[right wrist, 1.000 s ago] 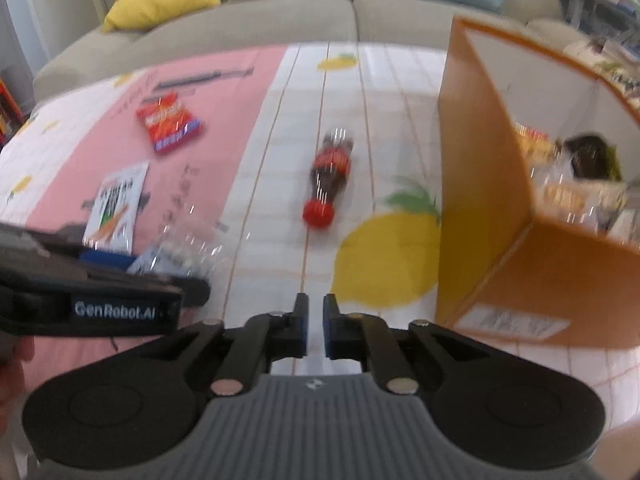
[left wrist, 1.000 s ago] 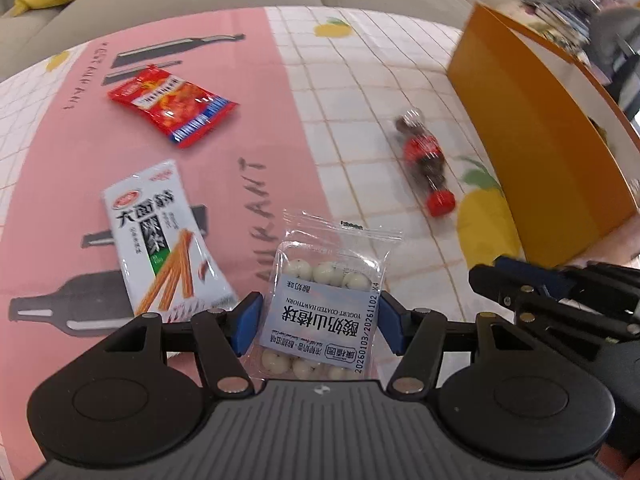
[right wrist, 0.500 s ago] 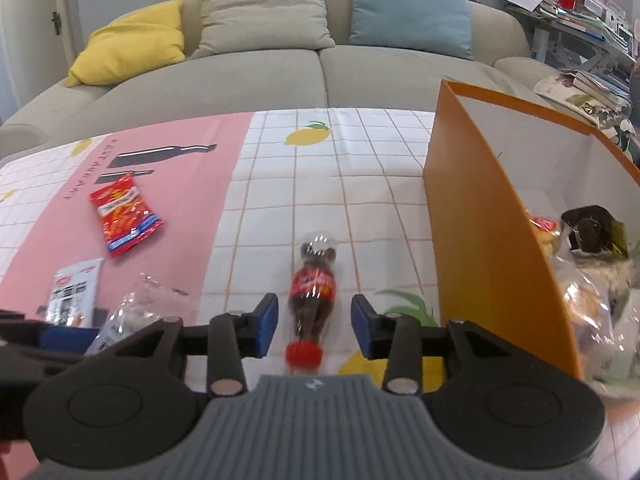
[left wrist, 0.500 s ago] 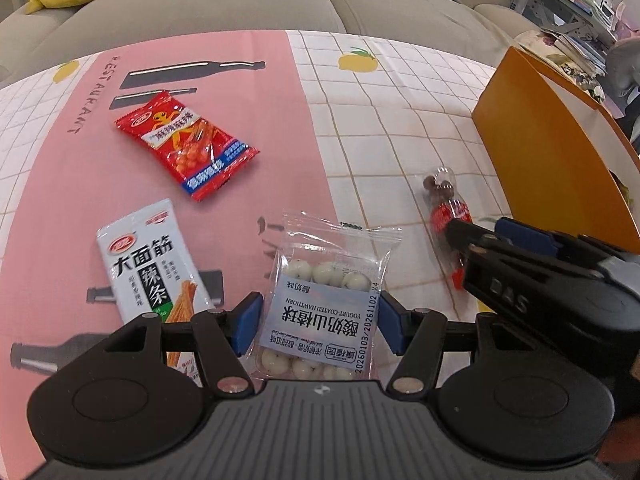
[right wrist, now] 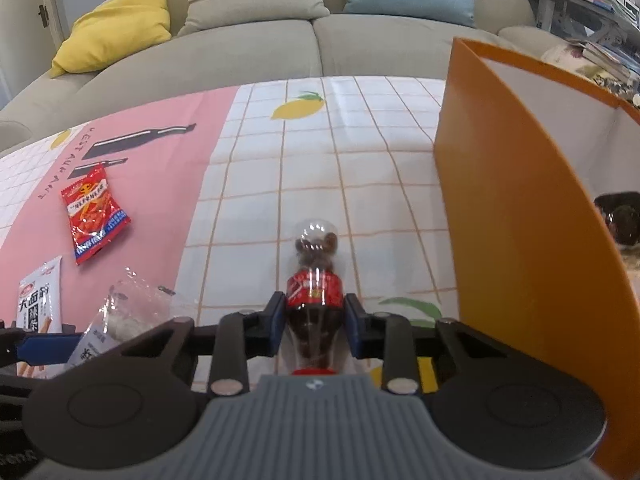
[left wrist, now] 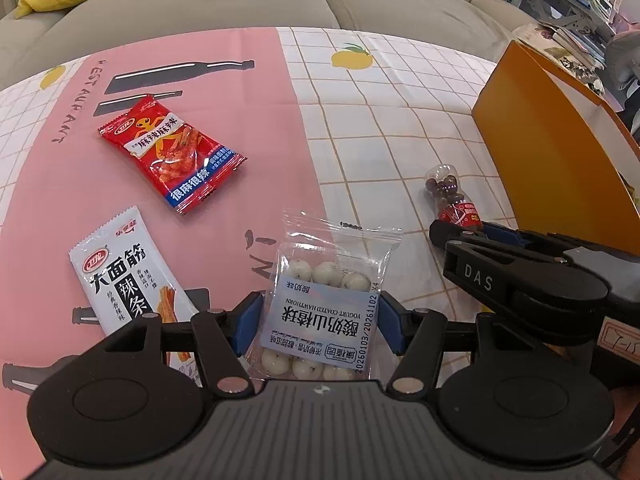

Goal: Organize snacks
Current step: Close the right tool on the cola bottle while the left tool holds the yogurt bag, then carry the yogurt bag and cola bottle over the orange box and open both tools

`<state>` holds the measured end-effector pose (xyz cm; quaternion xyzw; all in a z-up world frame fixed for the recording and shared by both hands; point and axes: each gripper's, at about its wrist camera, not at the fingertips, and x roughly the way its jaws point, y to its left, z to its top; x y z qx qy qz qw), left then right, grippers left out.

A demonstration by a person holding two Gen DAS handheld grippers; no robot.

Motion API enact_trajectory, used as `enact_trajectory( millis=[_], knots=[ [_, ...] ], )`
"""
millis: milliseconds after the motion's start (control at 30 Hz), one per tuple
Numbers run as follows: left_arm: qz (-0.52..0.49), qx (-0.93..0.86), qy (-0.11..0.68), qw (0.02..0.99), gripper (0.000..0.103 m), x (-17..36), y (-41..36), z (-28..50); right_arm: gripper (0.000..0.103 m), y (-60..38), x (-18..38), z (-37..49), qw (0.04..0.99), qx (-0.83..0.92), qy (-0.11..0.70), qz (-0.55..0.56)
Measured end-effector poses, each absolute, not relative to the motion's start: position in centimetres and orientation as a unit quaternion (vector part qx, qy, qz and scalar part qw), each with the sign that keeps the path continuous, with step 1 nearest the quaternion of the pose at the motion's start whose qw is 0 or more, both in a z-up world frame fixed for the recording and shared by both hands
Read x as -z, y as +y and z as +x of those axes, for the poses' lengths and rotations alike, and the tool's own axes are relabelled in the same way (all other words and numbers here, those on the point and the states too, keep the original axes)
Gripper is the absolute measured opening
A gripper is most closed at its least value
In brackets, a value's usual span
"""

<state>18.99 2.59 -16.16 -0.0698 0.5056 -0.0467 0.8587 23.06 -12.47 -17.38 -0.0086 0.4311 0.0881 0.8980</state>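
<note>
My left gripper (left wrist: 320,322) is shut on a clear bag of white yogurt-coated hawthorn balls (left wrist: 326,300), its pads on the bag's two sides. My right gripper (right wrist: 315,326) has its blue pads touching both sides of a small cola-shaped candy bottle (right wrist: 315,288) that lies on the tablecloth, red cap toward the camera. The bottle also shows in the left wrist view (left wrist: 450,196), with the right gripper (left wrist: 456,232) around its lower end. An open orange box (right wrist: 508,208) stands just right of the bottle.
A red snack packet (left wrist: 170,152) and a white spicy-strip packet (left wrist: 128,276) lie on the pink part of the tablecloth (left wrist: 240,80). The orange box holds several snacks (right wrist: 622,220). A grey sofa (right wrist: 280,48) with cushions is behind the table.
My right gripper opened, moved forward to the cola bottle and closed its pads onto the bottle's sides. My left gripper kept hold of the hawthorn bag and shifted slightly.
</note>
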Motion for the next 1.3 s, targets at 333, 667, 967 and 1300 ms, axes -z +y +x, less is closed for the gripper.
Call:
enact_trajectory(
  millis=[333, 667, 967, 1300],
  knots=[
    [-0.077, 0.047, 0.492, 0.866, 0.07, 14.2, 2.7, 17.7, 0.028, -13.2, 15.8, 20.5, 0.896, -0.114, 0.429, -0.024],
    [-0.087, 0.053, 0.475, 0.874, 0.07, 10.1, 1.8, 15.3, 0.028, -14.8, 10.4, 14.8, 0.906, -0.161, 0.39, -0.026],
    [-0.071, 0.102, 0.448, 0.886, 0.07, 5.6, -2.0, 14.1, 0.028, -19.7, 5.2, 11.9, 0.918, -0.167, 0.358, -0.028],
    [-0.028, 0.186, 0.433, 0.882, 0.07, 2.6, -9.4, 16.0, 0.028, -26.8, 2.0, 12.2, 0.925, -0.128, 0.349, -0.08]
  ],
)
